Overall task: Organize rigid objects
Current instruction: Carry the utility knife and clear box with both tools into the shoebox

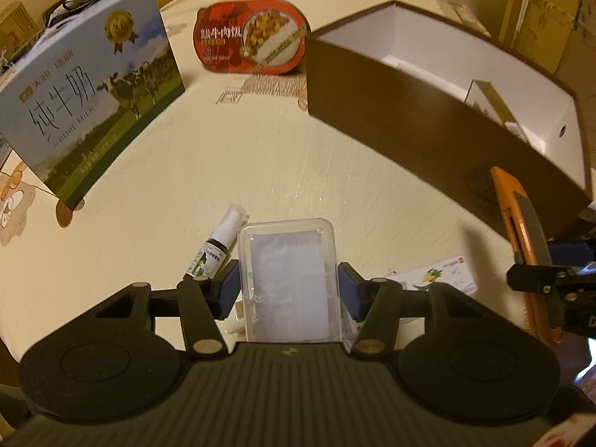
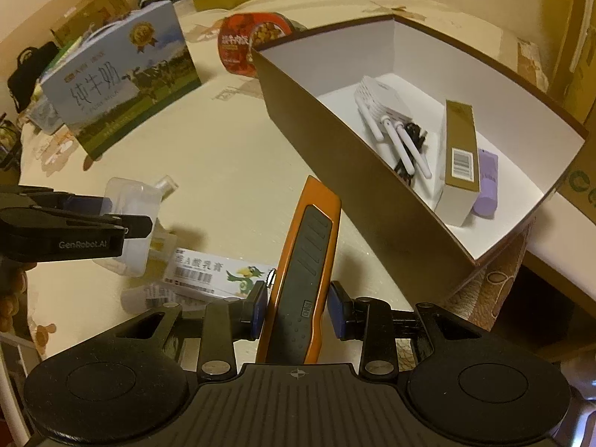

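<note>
Clearing the worktop (image 1: 260,156) into the brown box (image 2: 335,126)

Near, left tool (image 1: 288,286) clamps a clear plastic case (image 1: 288,279), right tool (image 2: 298,311) an orange utility knife (image 2: 301,268); ointment box (image 2: 208,272) and spray bottle (image 1: 214,249) remain; farther right, the box holds router (image 2: 383,104) and cartons.

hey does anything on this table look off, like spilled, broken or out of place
Nothing spilled or broken. The brown box juts past the table edge at its near right corner. A small spray bottle lies on its side beside the clear plastic case, and the red meal tub stands propped on edge.
</note>
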